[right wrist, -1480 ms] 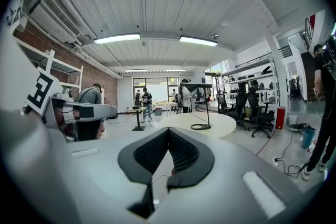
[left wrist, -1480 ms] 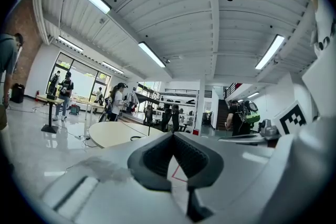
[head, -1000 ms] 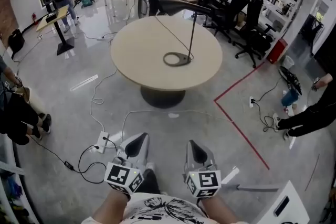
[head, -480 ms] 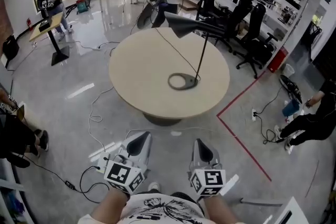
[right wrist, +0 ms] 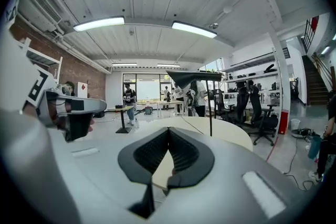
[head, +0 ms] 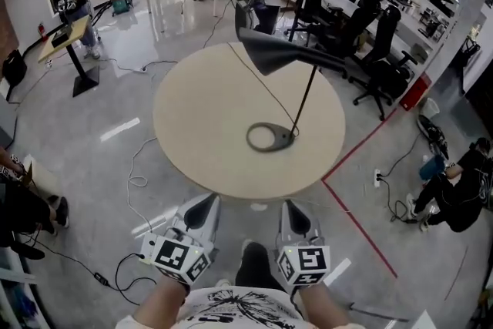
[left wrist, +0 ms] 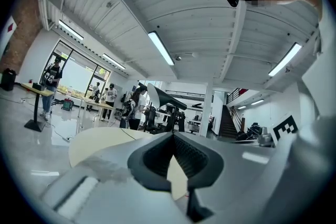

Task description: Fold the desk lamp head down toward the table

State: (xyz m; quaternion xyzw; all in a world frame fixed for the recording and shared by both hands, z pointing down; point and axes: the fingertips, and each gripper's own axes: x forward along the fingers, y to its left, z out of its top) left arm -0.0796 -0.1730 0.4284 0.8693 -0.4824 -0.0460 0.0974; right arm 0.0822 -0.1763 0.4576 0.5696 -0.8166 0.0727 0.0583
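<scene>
**A:** Which step is the person on?

**B:** The approach, by the look of it. The desk lamp (head: pixel 293 96) stands on the round bench (head: pixel 192 115). The left gripper (head: pixel 204 206) and the right gripper (head: pixel 289 212) both hang short of the bench's near edge, over the floor (head: pixel 92 166), touching nothing. The fold is not yet begun. The lamp head (head: pixel 269 54) sits high over the far half of the bench, roughly level. It tops a thin stem (head: pixel 304 100) that leans up from a ring base (head: pixel 269 137) near the bench's middle.

**A:** What does the next move call for?

**B:** Probably closing in on the bench and raising one gripper to the head, opened enough to take its edge or to press on its top. The head then has to be tipped at its joint toward the bench top. The stem is slim and the base looks light, so the other gripper may need to steady the base, or the whole lamp could tilt instead of folding. A cord (head: pixel 258 81) runs from the base to the bench's far edge and is best left alone.

**A:** And the fingers?

**B:** The left gripper's fingers (left wrist: pixel 157 157) are pressed together at the tips and pinch nothing. Only the bench top shows through the hollow behind the tips. The right gripper's fingers (right wrist: pixel 149 152) are the same, tips met and empty, with the lamp and bench ahead of them. Both must spread before either can grasp the head.
</scene>
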